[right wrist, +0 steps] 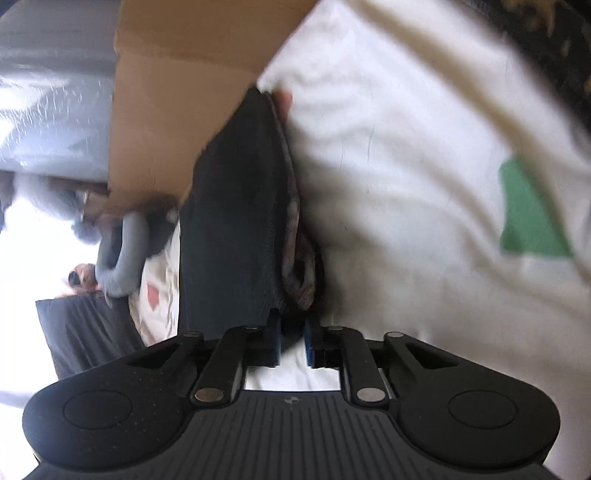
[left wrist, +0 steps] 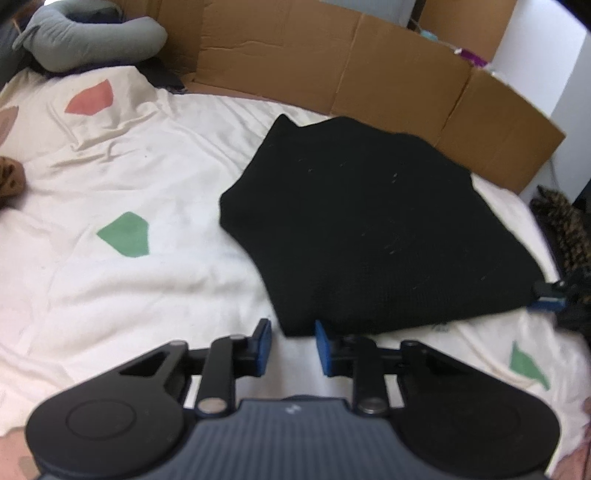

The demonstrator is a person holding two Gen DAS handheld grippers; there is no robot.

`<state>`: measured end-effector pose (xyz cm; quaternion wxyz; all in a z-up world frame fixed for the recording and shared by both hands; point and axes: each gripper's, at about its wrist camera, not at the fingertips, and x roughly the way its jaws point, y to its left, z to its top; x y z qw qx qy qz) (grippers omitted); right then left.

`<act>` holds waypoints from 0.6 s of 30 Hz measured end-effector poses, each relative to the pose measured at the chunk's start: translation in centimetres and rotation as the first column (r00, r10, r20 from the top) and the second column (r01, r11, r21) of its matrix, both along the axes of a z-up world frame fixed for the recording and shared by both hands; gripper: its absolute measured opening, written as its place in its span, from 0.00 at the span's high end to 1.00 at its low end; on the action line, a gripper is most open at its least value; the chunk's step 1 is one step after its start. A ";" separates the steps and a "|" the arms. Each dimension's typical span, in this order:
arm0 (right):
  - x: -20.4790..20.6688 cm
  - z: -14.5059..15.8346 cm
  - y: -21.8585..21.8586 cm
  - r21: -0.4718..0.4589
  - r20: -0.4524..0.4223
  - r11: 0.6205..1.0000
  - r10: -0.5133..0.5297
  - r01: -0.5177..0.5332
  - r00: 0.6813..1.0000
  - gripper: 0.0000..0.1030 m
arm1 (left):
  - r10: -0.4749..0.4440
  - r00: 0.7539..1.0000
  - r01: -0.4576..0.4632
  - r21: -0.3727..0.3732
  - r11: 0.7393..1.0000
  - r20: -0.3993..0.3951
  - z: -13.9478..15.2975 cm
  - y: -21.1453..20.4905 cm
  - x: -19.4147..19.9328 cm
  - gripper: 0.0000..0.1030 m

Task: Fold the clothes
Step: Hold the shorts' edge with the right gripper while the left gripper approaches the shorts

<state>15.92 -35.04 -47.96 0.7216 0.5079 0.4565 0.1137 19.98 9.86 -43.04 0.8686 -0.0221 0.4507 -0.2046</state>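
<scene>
You are working over a bed covered by a white sheet (left wrist: 147, 288), with flattened cardboard (left wrist: 332, 66) standing along its far edge. Behind that cardboard a box-like cardboard piece (left wrist: 465, 26) is showing, and whether anything is sitting inside it you cannot tell.

One black folded garment (left wrist: 376, 221) is lying flat on the sheet, toward the far right of the bed. Your left hand-held gripper (left wrist: 291, 345) is hovering just in front of the garment's near left corner. Its two blue pads (left wrist: 323, 347) are standing apart, with only bare sheet between them; the right pad is sitting right at the garment's near edge, and nothing is being gripped, so this one is released. Your right hand-held gripper (right wrist: 292, 343) is working at the garment's near right corner, rolled onto its side. In its own blurred view the dark cloth (right wrist: 236, 221) is running away from the fingertips, and a fold of it appears to be reaching in between the narrowly spaced pads; whether they are pinching it you cannot tell.

Three green patches (left wrist: 127, 234) and one pink patch (left wrist: 90, 98) are showing on the sheet in the left view. One grey curved cushion (left wrist: 92, 37) is lying at the far left corner.
</scene>
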 end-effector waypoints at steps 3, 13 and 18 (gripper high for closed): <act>-0.1 -0.2 0.7 -0.013 0.017 1.000 0.015 -0.015 1.000 0.53 | 0.007 1.000 -0.008 -0.020 1.000 -0.008 -0.1 0.2 0.2 0.72; 0.4 -0.9 -1.2 0.020 -0.016 0.993 -0.119 0.120 0.993 0.91 | -0.005 1.000 0.004 -0.040 0.999 -0.022 -0.7 0.2 0.6 0.70; 0.7 -0.2 -1.5 -0.009 0.006 0.993 -0.119 0.119 0.993 0.91 | -0.059 0.998 0.058 0.034 0.998 0.009 -0.7 -0.3 0.2 0.92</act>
